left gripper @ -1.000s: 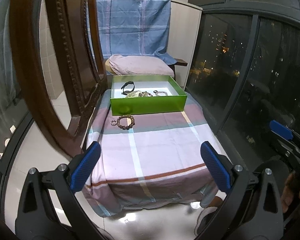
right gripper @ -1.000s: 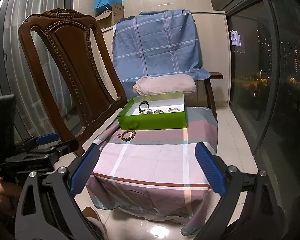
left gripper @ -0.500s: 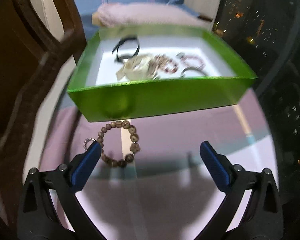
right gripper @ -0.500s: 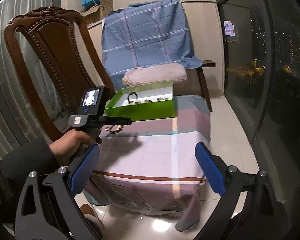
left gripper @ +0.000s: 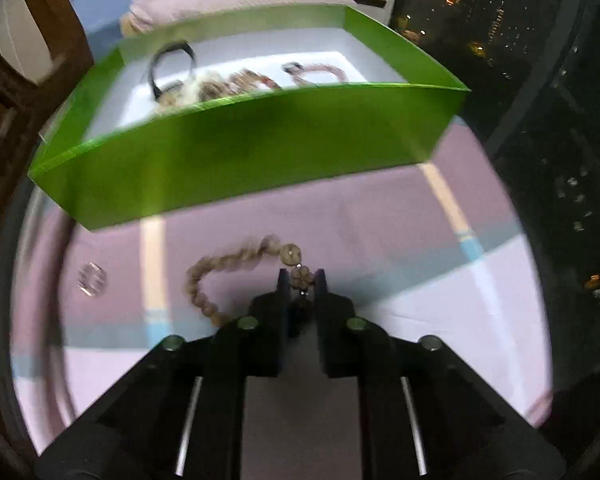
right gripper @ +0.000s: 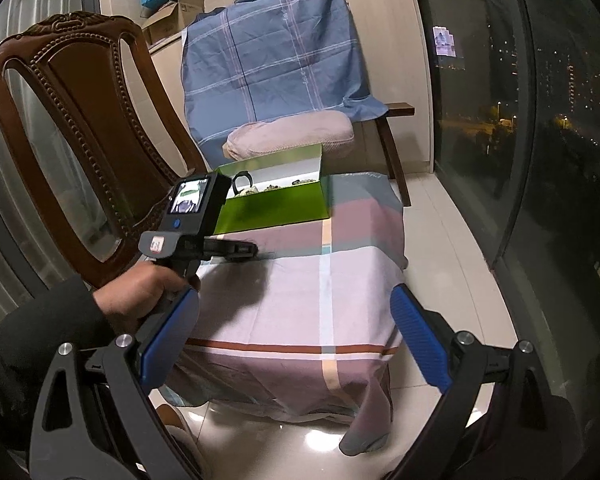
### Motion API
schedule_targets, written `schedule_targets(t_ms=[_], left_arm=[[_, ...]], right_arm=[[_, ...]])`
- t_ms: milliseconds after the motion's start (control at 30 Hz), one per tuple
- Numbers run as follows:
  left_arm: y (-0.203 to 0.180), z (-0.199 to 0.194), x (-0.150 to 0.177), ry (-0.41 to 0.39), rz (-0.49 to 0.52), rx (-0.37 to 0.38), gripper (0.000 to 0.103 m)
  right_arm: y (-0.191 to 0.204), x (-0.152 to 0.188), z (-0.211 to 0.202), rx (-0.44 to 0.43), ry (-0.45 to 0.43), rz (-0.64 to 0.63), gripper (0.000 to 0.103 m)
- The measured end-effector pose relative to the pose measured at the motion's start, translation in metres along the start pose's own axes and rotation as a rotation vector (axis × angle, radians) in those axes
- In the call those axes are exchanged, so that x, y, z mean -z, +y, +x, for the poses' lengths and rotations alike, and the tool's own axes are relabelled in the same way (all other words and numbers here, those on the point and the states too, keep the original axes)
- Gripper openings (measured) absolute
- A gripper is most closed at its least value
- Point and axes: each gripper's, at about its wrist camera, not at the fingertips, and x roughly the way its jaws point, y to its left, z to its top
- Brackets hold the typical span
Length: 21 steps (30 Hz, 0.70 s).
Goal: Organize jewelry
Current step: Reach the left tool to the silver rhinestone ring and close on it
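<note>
A carved wooden chair (right gripper: 80,132) stands at the left of a low surface draped in a pink-and-lilac plaid cloth (right gripper: 300,280). Behind it, a blue checked sheet (right gripper: 276,60) hangs over a pale pink cushion (right gripper: 292,136). Cardboard boxes (right gripper: 172,16) sit on a ledge above, and city lights glow through the dark windows (right gripper: 492,100) at right.

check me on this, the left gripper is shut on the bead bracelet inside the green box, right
Not quite. The left gripper is shut on the bead bracelet, but the bracelet lies on the checked cloth in front of the green box, not inside it. The left wrist view shows this.
</note>
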Motion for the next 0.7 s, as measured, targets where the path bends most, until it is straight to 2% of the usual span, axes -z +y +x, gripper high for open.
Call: schedule_targets(t_ms=[100, 267, 333, 367, 400, 433, 467, 500, 567, 633, 700], left_arm=[[-0.019, -0.005, 0.009, -0.008, 0.039, 0.011, 0.012], [-0.057, -0.013, 0.030, 0.009, 0.067, 0.109, 0.012], [-0.074, -0.017, 0.036, 0.012, 0.082, 0.174, 0.013], [-0.083, -0.019, 0.039, 0.001, 0.108, 0.182, 0.019], [-0.087, -0.020, 0.040, -0.012, 0.122, 0.167, 0.031], [-0.088, -0.022, 0.041, -0.029, 0.126, 0.140, 0.059], [-0.083, -0.029, 0.040, -0.069, 0.113, 0.101, 0.068], [-0.076, -0.036, 0.038, -0.098, 0.099, 0.085, 0.069], [-0.049, -0.057, 0.034, -0.156, 0.038, 0.061, 0.075], [-0.014, -0.073, 0.033, -0.226, -0.042, -0.053, 0.077], [0.029, -0.073, 0.033, -0.236, -0.150, -0.181, 0.076]], right_arm=[[0.000, 0.001, 0.000, -0.003, 0.006, 0.002, 0.094], [-0.001, 0.000, -0.004, -0.004, -0.005, 0.004, 0.094], [-0.002, 0.000, -0.004, -0.003, -0.004, 0.006, 0.094], [-0.002, 0.001, -0.003, -0.004, -0.002, 0.006, 0.094], [-0.001, 0.001, -0.003, -0.004, -0.001, 0.004, 0.094], [-0.001, 0.001, -0.003, -0.004, -0.001, 0.002, 0.094], [0.000, 0.002, -0.003, -0.005, 0.000, -0.002, 0.094], [0.001, 0.001, -0.003, -0.006, -0.001, -0.004, 0.094], [0.001, 0.001, -0.003, -0.005, -0.004, -0.006, 0.094], [0.001, 0.002, -0.001, -0.008, 0.000, -0.002, 0.094], [0.002, 0.003, 0.003, -0.014, 0.011, 0.000, 0.094]])
